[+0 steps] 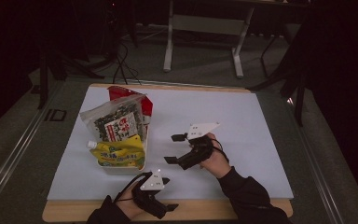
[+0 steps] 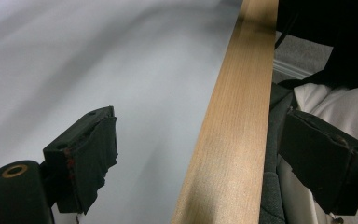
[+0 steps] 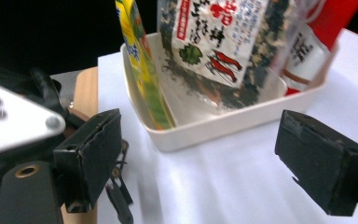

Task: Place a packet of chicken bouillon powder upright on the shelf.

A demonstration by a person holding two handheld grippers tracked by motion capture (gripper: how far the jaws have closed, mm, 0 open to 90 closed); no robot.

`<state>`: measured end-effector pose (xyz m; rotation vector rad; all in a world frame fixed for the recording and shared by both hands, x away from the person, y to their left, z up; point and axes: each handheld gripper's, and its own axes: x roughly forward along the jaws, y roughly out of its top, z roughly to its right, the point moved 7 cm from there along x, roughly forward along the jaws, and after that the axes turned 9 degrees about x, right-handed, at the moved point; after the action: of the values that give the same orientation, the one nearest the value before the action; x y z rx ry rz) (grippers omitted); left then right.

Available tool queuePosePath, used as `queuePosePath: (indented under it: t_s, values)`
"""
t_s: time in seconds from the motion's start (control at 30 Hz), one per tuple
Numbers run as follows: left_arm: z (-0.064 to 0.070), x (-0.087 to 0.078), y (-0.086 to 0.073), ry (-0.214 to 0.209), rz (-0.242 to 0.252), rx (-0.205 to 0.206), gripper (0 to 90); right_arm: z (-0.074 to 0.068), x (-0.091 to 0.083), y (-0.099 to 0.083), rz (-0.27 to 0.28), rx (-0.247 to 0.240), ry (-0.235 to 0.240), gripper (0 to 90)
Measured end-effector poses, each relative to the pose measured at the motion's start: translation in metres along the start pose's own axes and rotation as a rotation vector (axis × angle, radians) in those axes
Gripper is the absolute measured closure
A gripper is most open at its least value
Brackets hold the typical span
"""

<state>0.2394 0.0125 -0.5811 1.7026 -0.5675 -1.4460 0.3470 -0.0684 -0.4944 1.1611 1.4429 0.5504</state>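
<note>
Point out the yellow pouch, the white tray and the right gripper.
yellow pouch (image 1: 119, 155), high view, middle of its front.
white tray (image 3: 223, 122), right gripper view, near wall.
right gripper (image 1: 175, 148), high view, midway between its fingertips.

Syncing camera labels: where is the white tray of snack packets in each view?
High view: white tray sits left of centre on the white sheet, packets standing in it.
Left gripper view: not in this picture.
Right gripper view: the tray is upper centre, beyond the open jaws.
Shared landmark: the table's wooden edge, in all three views.
</note>
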Motion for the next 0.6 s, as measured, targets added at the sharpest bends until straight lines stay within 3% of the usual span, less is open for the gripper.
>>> queuePosePath:
  t_s: [0.3, 0.6]
  values:
    - [0.001, 0.001, 0.0, -0.002, -0.002, -0.002, 13.3, 0.013, -0.013, -0.025, -0.004, 0.013, -0.046, 14.5]
    - [0.001, 0.001, 0.0, -0.003, 0.002, -0.001, 13.3, 0.019, -0.025, -0.051, -0.008, 0.041, -0.061, 14.4]
